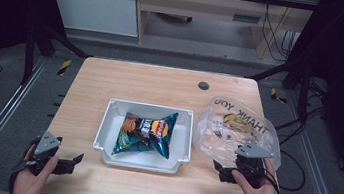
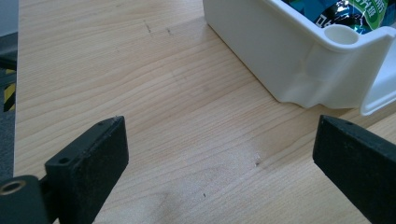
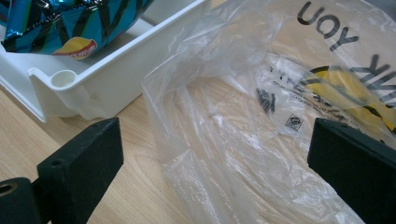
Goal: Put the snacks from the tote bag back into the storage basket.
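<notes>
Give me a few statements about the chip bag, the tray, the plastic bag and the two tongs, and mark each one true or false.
1. The chip bag lies inside the white tray. True.
2. The left tongs are shut on the tray's corner. False: their jaws stand open over bare table, short of the tray.
3. The clear plastic bag lies to the right of the tray. True.
4. The right tongs are open, with the plastic bag between their jaws. True.
5. The chip bag is already inside the plastic bag. False: it is in the tray.
6. The plastic bag is plain, without print. False: it reads THANK YOU.
</notes>
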A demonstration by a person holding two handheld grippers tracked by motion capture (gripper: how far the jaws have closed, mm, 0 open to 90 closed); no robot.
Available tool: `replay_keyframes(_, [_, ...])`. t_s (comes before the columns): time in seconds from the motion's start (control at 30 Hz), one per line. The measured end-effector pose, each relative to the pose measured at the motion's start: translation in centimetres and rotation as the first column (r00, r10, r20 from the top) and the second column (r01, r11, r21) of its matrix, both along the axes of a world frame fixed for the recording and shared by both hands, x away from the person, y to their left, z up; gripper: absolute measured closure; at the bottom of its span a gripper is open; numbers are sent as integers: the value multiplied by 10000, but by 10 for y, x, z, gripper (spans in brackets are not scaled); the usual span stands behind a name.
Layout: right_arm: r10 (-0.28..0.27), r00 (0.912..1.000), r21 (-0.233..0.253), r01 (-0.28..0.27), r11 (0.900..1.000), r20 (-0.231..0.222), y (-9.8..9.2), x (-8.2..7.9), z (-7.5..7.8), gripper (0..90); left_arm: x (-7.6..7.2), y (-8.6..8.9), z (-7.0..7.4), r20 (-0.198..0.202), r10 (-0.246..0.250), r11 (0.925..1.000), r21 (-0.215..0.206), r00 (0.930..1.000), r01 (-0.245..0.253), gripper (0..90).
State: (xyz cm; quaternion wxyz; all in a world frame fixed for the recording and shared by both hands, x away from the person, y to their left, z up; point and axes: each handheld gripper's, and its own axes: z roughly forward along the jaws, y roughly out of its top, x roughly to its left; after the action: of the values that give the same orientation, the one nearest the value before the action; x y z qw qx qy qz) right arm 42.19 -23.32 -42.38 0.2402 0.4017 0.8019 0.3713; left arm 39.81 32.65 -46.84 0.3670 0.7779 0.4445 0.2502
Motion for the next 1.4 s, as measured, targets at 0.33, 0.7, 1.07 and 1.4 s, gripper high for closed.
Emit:
replay_keyframes(0.33, [96, 9996, -160, -101, 9998, -264, 4, 0, -13, 44, 0, -1, 0, 6, -10, 10000, -20, 10000, 10, 31])
replay_keyframes(0.7, [236, 9984, -288, -251, 9993, -513, 9, 0, -26, 44, 0, -1, 0, 5, -63, 10000, 11, 10000, 63, 30])
replay_keyframes(1.07, [534, 9960, -443, -567, 9974, -712, 21, 2, -36, 46, 0, -1, -1, -11, -84, 10000, 7, 10000, 84, 31])
replay_keyframes(1.4, [678, 9953, -543, -717, 9960, -697, 31, 6, -42, 48, 0, -1, -1, -31, -123, 9999, 26, 9999, 123, 31])
